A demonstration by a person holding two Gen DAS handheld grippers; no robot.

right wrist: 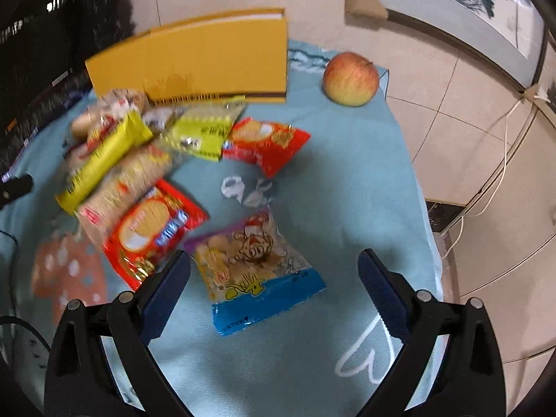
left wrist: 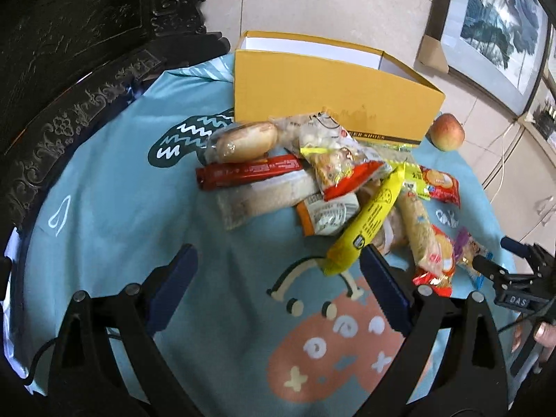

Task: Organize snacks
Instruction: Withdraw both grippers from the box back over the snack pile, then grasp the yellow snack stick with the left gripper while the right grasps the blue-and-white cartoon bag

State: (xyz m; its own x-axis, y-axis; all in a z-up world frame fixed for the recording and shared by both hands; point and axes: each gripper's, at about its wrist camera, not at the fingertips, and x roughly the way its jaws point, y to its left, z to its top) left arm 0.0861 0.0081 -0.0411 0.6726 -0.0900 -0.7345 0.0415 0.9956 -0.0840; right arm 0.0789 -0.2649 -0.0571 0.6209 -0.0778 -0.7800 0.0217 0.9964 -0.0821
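Right gripper point(right wrist: 274, 288) spread wide, empty; blue-edged snack bag point(right wrist: 259, 278) lying flat between its fingers, just ahead. Looks light, crinkly, slippery, contents crushable: pinch gently across sealed edge. Left gripper point(left wrist: 278, 288) spread, empty; snack pile point(left wrist: 312, 180) ahead, yellow box point(left wrist: 323, 93) beyond.

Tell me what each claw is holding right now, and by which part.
Nothing is held. The left claw stands open over the cloth, and the right claw is open above the blue-edged packet, not touching it.
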